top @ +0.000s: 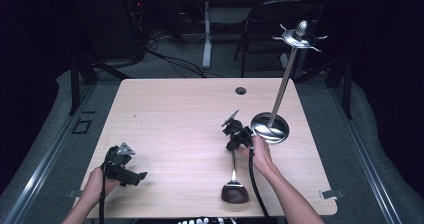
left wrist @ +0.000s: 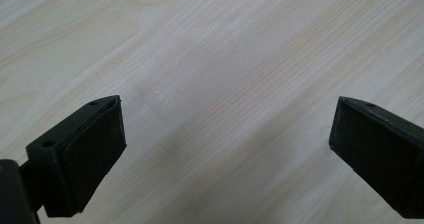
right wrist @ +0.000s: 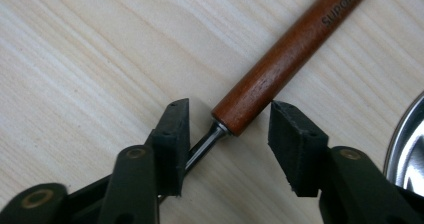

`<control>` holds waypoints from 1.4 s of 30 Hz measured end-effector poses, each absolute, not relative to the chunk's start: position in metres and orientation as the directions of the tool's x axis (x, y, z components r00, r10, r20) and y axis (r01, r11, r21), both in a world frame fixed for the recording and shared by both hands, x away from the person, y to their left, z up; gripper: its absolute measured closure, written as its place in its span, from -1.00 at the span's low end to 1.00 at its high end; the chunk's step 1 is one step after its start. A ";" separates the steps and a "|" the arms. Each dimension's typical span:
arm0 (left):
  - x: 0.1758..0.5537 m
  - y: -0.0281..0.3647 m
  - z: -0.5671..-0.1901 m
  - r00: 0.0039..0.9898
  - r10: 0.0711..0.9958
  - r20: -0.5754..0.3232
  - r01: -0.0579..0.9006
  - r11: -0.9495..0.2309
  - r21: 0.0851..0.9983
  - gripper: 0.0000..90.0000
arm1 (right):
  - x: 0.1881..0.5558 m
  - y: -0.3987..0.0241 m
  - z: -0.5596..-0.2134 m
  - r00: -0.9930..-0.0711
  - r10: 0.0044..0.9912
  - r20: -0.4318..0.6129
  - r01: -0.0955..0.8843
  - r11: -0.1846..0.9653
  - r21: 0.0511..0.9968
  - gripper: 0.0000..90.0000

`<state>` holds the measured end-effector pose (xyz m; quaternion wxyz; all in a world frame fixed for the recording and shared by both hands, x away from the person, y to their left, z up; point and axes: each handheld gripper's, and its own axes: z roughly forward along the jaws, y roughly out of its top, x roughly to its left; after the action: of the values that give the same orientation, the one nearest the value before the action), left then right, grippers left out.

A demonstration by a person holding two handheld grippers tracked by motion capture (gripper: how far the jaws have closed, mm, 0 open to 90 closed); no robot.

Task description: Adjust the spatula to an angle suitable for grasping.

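A ladle with a dark bowl and a thin metal shaft lies on the wooden table, near the front edge. In the right gripper view its shaft joins a red-brown wooden handle. My right gripper hovers over that joint. Its jaws straddle the handle's end, with a gap on each side and the pads not touching it. A metal utensil stand has its round base just right of this gripper and hooks on top. My left gripper rests open at the front left, with bare table between its jaws.
The stand's shiny base sits close to my right jaw. A cable hole is in the table's far side. A chair and floor cables lie behind the table. A small clip sits at the front right corner.
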<state>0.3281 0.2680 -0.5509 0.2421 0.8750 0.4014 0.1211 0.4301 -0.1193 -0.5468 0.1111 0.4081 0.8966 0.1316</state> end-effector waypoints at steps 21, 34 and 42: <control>0.327 0.267 -0.550 0.653 0.757 0.022 0.640 -0.566 0.520 -0.97 | 0.421 -0.118 -0.537 -0.665 0.746 -0.031 0.718 0.650 0.248 0.43; 0.327 0.267 -0.550 0.655 0.756 0.022 0.638 -0.568 0.519 -0.97 | 0.423 -0.121 -0.540 -0.640 0.768 0.011 0.753 0.625 0.207 0.50; 0.327 0.267 -0.550 0.655 0.756 0.022 0.638 -0.568 0.520 -0.97 | 0.427 -0.126 -0.539 -0.674 0.738 0.010 0.727 0.661 0.187 0.58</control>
<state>0.3273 0.2671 -0.5501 0.2410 0.8770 0.3973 0.1219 0.4267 -0.1255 -0.5388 0.0335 0.4021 0.9108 0.0878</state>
